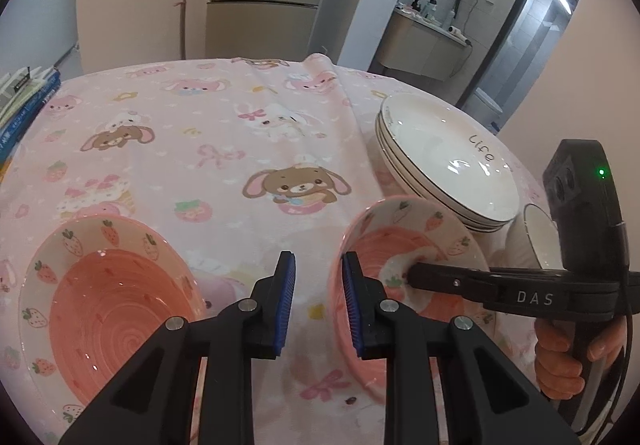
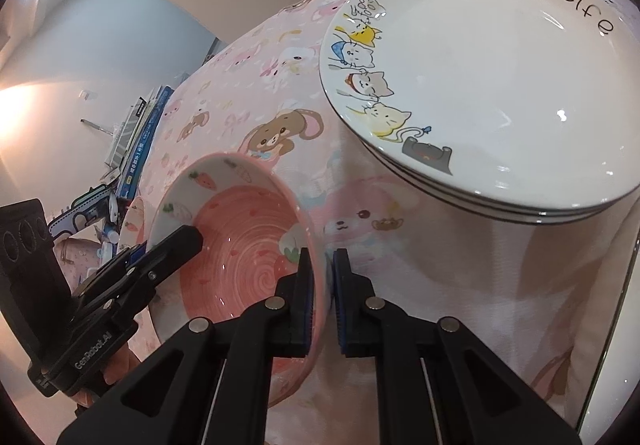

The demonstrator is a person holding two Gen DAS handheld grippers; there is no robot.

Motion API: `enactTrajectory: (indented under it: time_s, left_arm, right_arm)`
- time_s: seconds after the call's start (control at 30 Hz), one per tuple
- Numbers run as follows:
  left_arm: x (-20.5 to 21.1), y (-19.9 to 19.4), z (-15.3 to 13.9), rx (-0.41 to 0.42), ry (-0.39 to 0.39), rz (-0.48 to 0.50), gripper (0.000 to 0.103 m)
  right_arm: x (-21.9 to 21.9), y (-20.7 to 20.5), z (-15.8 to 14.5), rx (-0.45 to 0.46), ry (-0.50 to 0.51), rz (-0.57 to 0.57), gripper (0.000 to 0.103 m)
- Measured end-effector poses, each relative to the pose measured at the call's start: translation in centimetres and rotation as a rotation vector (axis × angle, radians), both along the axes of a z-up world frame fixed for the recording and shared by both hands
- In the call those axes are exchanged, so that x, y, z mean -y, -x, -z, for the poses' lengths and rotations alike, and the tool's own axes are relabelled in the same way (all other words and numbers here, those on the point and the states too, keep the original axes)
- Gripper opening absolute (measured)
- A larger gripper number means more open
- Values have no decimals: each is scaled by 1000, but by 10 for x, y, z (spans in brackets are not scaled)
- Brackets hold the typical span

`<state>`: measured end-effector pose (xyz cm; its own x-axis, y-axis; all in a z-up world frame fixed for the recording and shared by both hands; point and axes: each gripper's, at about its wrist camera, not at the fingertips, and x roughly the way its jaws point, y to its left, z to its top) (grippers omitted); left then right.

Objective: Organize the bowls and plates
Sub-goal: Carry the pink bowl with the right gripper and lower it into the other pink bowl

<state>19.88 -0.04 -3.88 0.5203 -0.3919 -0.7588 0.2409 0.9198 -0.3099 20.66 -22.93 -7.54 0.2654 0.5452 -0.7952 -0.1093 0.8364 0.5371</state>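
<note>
Right now your right gripper has its jaws closed tight on the near rim of a pink strawberry bowl, one blue pad inside the bowl and one outside. The bowl is tipped up on its side, so its open mouth faces your left gripper. In the left wrist view that gripper's jaws stand a little apart with nothing between them; one jaw is right beside the tipped bowl's outer wall, but you cannot tell if it touches. In the right wrist view a left finger reaches just into the bowl's mouth. A second strawberry bowl sits flat on the worktop to the left, well apart from the tipped one. Behind the tipped bowl, a stack of white plates rests on the pink bunny cloth; the top plate has cartoon cats and the word "Life" on it. Some books lie at the far left edge of the worktop.
</note>
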Motion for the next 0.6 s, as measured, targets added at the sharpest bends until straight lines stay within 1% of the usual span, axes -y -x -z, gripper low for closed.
enactTrajectory:
  time_s: [0.07, 0.17, 0.23, 0.33, 0.4, 0.5, 0.6]
  left_arm:
    - [-1, 1, -3, -2, 28, 9, 25]
    - [-4, 6, -10, 11, 34, 6, 25]
    - [-9, 8, -13, -10, 53, -3, 25]
    - [-20, 20, -24, 0, 68, -20, 25]
    - [-28, 27, -27, -2, 59, -33, 25]
    - [-44, 38, -27, -24, 49, -82, 25]
    - [-57, 53, -38, 3, 65, -80, 25]
  right_arm:
    - [0, 2, -3, -9, -39, -13, 11]
    - [0, 3, -3, -27, -87, -21, 11]
    - [1, 3, 2, -74, -110, -10, 11]
    - [2, 3, 8, -113, -96, -3, 11]
    - [5, 0, 8, -137, -100, 6, 11]
    - [2, -5, 3, -137, -84, 11, 12]
    - [0, -8, -4, -142, -78, 7, 12]
